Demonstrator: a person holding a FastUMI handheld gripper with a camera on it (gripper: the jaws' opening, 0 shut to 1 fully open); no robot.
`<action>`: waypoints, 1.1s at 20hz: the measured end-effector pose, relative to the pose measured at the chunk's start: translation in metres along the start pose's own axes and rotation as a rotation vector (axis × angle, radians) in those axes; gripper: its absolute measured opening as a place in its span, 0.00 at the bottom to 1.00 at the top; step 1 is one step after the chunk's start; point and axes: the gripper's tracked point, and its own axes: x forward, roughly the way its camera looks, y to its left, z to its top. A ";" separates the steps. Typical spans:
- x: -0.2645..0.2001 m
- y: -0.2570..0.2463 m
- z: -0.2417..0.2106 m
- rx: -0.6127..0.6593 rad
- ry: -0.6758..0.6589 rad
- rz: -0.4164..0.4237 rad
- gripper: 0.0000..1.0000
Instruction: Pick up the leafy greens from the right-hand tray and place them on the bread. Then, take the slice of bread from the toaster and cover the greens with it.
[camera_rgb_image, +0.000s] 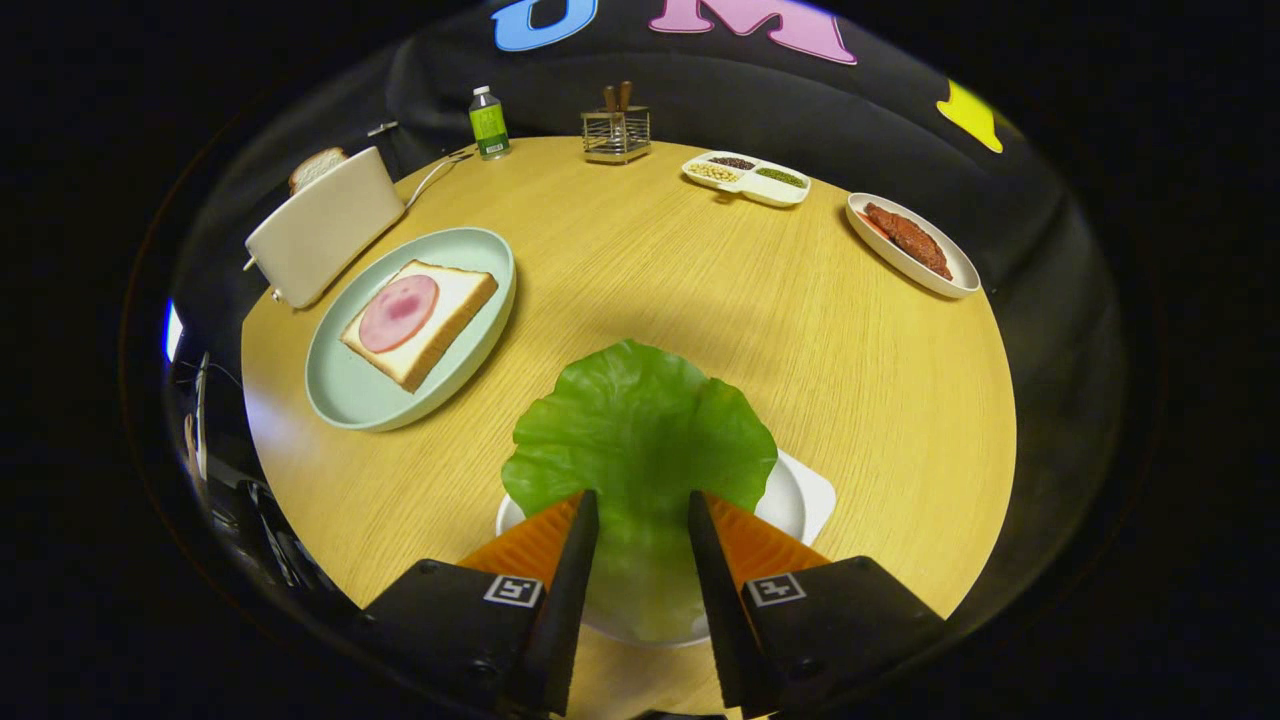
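Tabletop was round, of pale wood with fine straight grain, and dark cloth hung behind it. Taking the claw as the dial's centre, a cream toaster stood at ten o'clock near the far-left rim, a bread slice poking from its top. Just beside it, nearer the claw, lay a pale green oval plate carrying square bread topped with a round pink ham slice. At twelve o'clock, by the far rim, stood a wire rack with wooden handles; a green-labelled bottle stood to its left. At one o'clock sat a white divided dish of beans, and at two o'clock a white oval dish with a brown strip of meat.

The greens, one smooth, glossy leaf with a scalloped edge, lay on a white tray right under the claw. The claw pointed forward and down, fingers apart, the leaf's near part showing between them; whether they touched it could not be told.
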 end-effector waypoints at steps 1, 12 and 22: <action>0.000 0.001 0.001 -0.003 -0.001 0.000 0.57; -0.030 -0.004 0.025 0.006 -0.089 -0.042 0.06; -0.092 0.046 0.105 -0.015 -0.265 0.041 0.06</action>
